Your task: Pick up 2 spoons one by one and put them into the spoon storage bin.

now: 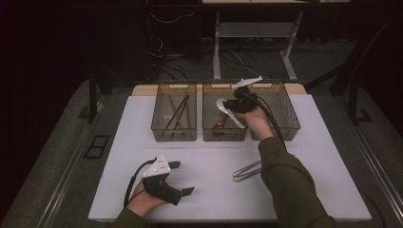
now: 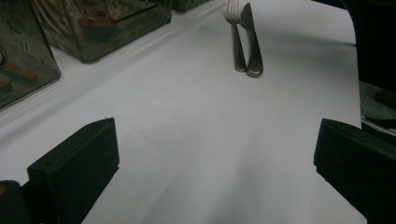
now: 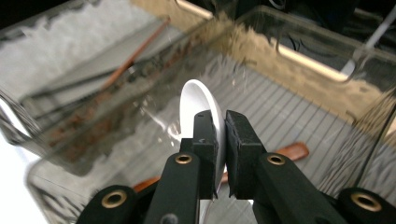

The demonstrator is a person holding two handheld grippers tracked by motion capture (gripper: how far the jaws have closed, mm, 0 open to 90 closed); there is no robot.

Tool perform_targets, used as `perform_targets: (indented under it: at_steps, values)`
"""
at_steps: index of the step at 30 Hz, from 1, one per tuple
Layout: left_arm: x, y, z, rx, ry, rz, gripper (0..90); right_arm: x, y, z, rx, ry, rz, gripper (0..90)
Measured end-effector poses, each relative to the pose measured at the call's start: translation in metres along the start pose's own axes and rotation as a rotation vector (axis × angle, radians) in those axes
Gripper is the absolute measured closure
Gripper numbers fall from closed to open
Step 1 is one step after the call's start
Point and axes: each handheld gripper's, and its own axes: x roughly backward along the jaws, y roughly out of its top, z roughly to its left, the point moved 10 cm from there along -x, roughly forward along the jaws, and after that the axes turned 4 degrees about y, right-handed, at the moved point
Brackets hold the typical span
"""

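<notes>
Spoon (image 3: 198, 100), white, is being held clamped in the right hand-held gripper (image 3: 220, 135) directly over the middle bin (image 1: 209, 135), long axis slanting down twd. the counter (image 1: 214, 161); left hand-held gripper (image 1: 183, 178) is being kept wide open, empty, well apart.

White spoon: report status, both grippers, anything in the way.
Right gripper shut on white spoon, over the middle bin. Left gripper open, idle on the table. Fork and knife still out. Nothing in the way.

Three bins (image 1: 174, 133), one white spoon (image 1: 227, 112)
</notes>
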Motion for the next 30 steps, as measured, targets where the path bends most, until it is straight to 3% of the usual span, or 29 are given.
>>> perform_targets:
  at_steps: [5,14,17,30]
  values:
    - [0.001,0.0,0.0,-0.002,0.0,-0.001,0.0,-0.007,-0.009,-0.001,0.003,-0.003,0.042,77.7]
    - [0.001,0.0,0.0,-0.006,0.002,-0.002,0.0,0.01,-0.005,0.006,-0.042,0.033,-0.019,49.4]
    - [0.001,0.0,0.001,-0.004,0.003,-0.001,0.0,0.02,-0.005,0.01,-0.055,0.057,-0.04,43.7]
    - [0.0,-0.001,0.0,-0.002,0.005,0.008,0.0,0.063,-0.021,0.024,-0.056,0.096,-0.102,39.7]
